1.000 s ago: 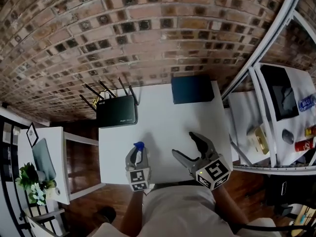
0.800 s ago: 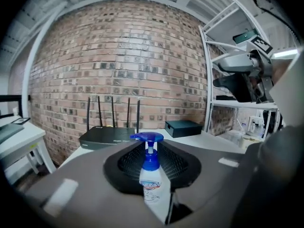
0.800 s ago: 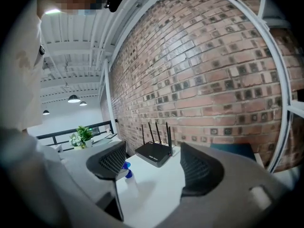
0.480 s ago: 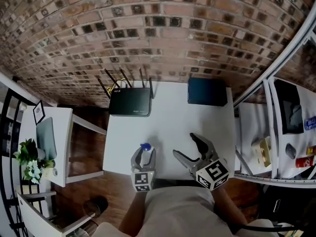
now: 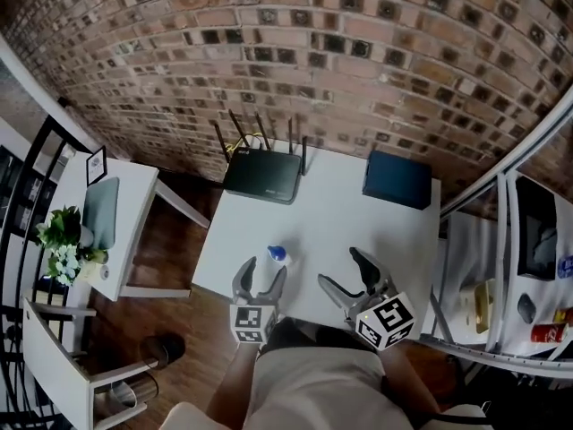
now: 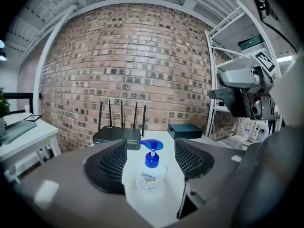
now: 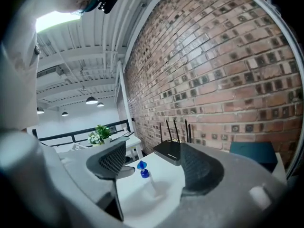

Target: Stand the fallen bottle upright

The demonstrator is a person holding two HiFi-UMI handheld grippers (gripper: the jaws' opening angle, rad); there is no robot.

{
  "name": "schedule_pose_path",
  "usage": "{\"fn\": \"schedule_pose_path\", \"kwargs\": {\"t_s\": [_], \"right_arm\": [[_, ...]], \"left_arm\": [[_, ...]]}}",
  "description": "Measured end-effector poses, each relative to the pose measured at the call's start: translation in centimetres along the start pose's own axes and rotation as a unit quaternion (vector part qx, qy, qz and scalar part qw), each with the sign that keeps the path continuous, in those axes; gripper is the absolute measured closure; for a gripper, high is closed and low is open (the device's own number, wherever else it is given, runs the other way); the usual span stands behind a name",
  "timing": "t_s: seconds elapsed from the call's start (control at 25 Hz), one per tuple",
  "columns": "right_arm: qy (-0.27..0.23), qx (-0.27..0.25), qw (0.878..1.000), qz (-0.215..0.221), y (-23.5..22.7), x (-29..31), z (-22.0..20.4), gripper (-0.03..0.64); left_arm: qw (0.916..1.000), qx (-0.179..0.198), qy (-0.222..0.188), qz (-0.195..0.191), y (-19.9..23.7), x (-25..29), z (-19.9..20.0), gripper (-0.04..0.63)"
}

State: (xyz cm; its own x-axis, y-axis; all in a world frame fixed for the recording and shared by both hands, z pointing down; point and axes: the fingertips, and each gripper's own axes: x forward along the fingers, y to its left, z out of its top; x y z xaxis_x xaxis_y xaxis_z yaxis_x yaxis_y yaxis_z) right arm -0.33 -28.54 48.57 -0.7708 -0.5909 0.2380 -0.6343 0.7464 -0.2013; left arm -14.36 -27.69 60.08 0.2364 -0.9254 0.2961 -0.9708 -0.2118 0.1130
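A clear pump bottle (image 5: 277, 255) with a blue top stands upright near the front edge of the white table (image 5: 358, 222). My left gripper (image 5: 265, 270) sits just behind it, and its jaws are opening. In the left gripper view the bottle (image 6: 151, 172) stands between the mesh pads (image 6: 113, 163) with a gap on each side, touched by neither. To its right, my right gripper (image 5: 341, 269) is open and empty. In the right gripper view the bottle (image 7: 145, 177) stands ahead, left of centre.
A black router (image 5: 262, 174) with several antennas and a dark box (image 5: 397, 180) sit at the table's back edge by the brick wall. A side table with a plant (image 5: 63, 240) stands left. A metal shelf unit (image 5: 528, 285) with small items is at the right.
The left jaws, shut on the bottle a second ago, have spread apart and drawn back toward the person. The bottle now stands free. The head view has swung.
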Motion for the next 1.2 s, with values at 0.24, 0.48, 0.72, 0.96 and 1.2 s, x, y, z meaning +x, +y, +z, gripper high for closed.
{"fn": "schedule_pose_path", "kwargs": {"t_s": [0.24, 0.48, 0.72, 0.96, 1.2], "right_arm": [[-0.002, -0.044, 0.999, -0.004, 0.9, -1.6, -0.7, 0.272], [-0.032, -0.072, 0.995, -0.067, 2.8, -4.9, 0.6, 0.272], [-0.065, -0.021, 0.968, -0.243, 4.9, -10.6, -0.2, 0.272], [-0.104, -0.029, 0.946, -0.304, 12.3, -15.1, 0.1, 0.272], [-0.100, -0.065, 0.939, -0.322, 16.5, -17.4, 0.2, 0.328]], "left_arm": [[0.9989, 0.007, -0.036, 0.031, -1.1, -4.7, 6.5, 0.255], [0.9979, 0.010, -0.061, 0.019, -2.7, -9.0, 10.1, 0.255], [0.9947, 0.041, -0.078, -0.053, -5.7, -13.4, 10.7, 0.258], [0.9919, 0.047, -0.104, -0.056, -5.8, -20.0, 11.0, 0.287], [0.9911, 0.039, -0.121, -0.039, -4.9, -25.2, 11.7, 0.286]]}}
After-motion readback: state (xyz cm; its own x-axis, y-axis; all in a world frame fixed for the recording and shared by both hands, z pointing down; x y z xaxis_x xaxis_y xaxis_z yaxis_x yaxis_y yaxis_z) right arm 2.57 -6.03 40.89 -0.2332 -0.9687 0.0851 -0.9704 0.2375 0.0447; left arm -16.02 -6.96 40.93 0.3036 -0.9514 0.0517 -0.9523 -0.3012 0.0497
